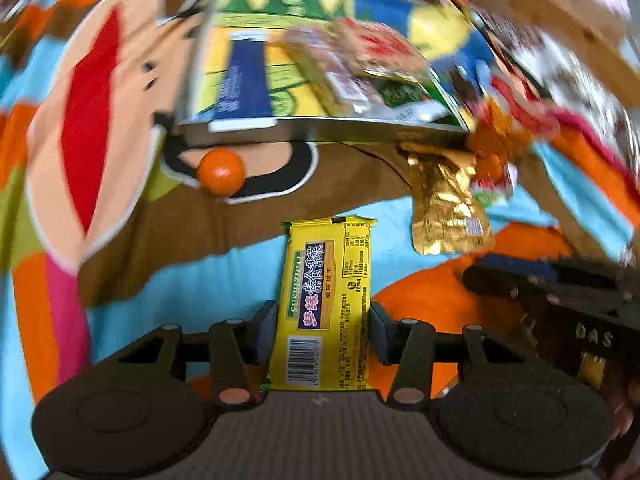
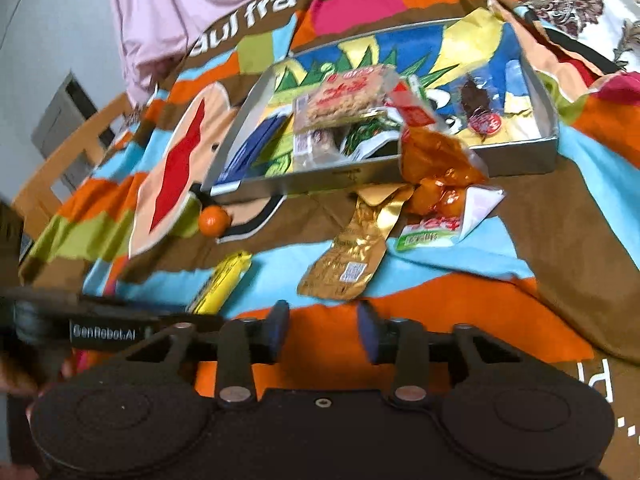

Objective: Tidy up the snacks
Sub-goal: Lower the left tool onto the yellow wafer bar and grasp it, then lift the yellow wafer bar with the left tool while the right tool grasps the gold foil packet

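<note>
Blanket [image 2: 440, 248]: the bright patchwork cartoon cloth you see under everything.
Pink cloth [image 2: 168, 4]: lying at the blanket's far edge.
Wooden frame [image 2: 60, 160]: just off the blanket's left edge.

Both wrist cams low, close, facing metal tray [image 1: 320, 130] [image 2: 516, 156]; shared.

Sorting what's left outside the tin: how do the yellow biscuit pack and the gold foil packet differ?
The yellow biscuit pack is long, smooth and sits between the left hand-held gripper fingers; the gold foil packet is crinkled, shiny, wider and lies untouched on the blanket. Both are outside the tin tray.
</note>
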`<state>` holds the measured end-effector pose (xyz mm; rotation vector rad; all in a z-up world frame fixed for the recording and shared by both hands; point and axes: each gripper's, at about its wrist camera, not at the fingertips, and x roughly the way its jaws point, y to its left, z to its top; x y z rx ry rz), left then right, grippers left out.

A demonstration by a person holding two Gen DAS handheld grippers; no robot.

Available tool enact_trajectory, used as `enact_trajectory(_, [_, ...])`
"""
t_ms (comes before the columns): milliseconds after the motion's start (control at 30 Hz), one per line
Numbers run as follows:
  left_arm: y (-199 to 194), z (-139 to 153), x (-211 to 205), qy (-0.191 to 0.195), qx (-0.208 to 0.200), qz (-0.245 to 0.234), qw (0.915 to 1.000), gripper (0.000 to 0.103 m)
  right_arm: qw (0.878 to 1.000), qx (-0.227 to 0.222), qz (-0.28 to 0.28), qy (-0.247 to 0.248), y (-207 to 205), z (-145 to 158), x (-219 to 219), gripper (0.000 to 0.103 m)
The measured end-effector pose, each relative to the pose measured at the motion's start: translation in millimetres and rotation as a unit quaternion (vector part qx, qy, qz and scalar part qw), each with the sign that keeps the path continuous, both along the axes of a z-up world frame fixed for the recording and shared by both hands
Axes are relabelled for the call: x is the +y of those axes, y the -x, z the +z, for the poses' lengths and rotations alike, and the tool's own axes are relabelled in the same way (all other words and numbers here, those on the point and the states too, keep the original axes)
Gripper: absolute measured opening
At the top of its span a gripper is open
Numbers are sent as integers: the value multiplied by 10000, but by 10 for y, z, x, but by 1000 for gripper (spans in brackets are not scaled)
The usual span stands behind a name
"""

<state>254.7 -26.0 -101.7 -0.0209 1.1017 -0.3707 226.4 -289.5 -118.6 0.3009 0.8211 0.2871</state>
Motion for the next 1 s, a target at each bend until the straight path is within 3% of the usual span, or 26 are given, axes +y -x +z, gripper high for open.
enact_trajectory(100, [35,-60,58,254,-172,245,9992,52,9998,-99,-137,-70,-105,-63,-10,53])
enact_trajectory(300, [51,-66,176,472,-258,382,9978,53,9972,-117,-347,-648,-320,-251,-100,54])
enact_trajectory(400, [19,-138,118,574,-254,426,9971,53,9951,-218,-317,-911,-393,-295,-89,70])
enact_trajectory(467, [-2,-164,115,621,-244,419,9969,53,9956,-312,-233,-858,-420,-299,-28,80])
enact_trajectory(600, [-2,-179,128,685,-239,440,9964,53,9968,-429,-208,-643,-440,-314,67,81])
enact_trajectory(700, [-5,-184,137,716,-240,459,9961,53,9964,-364,-387,-665,-436,-310,28,67])
enact_trajectory(767, [-7,-188,131,714,-253,475,9960,53,9964,-277,-568,-560,-431,-316,-7,39])
enact_trajectory(1000, [17,-187,89,598,-343,472,9965,53,9979,-164,-513,-352,-353,-282,20,29])
